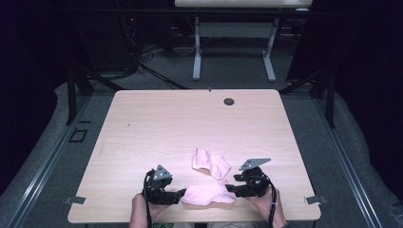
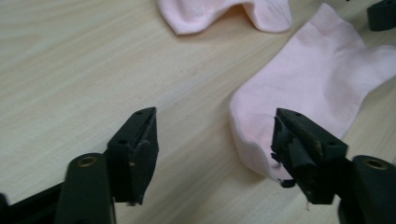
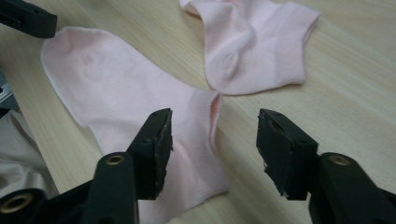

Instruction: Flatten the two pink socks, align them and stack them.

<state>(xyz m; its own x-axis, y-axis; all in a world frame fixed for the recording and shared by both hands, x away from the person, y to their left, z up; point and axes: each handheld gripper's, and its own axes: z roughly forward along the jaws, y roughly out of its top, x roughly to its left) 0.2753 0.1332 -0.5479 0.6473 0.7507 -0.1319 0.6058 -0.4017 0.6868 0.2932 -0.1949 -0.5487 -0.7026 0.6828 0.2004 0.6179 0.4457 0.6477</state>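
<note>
Two pale pink socks lie on the wooden table. The near sock lies flat by the front edge, stretched between my two grippers. My left gripper is at its left end, my right gripper at its right end. In the left gripper view the left gripper stands open, the sock's rounded end beside its right jaw, not pinched. In the right gripper view the right gripper is open above the sock's cuff. The second sock lies rumpled just behind.
A round cable hole sits near the table's far edge. Another table stands on the floor beyond. The person's hands hold the grippers at the front edge. Bare wood stretches behind and to both sides of the socks.
</note>
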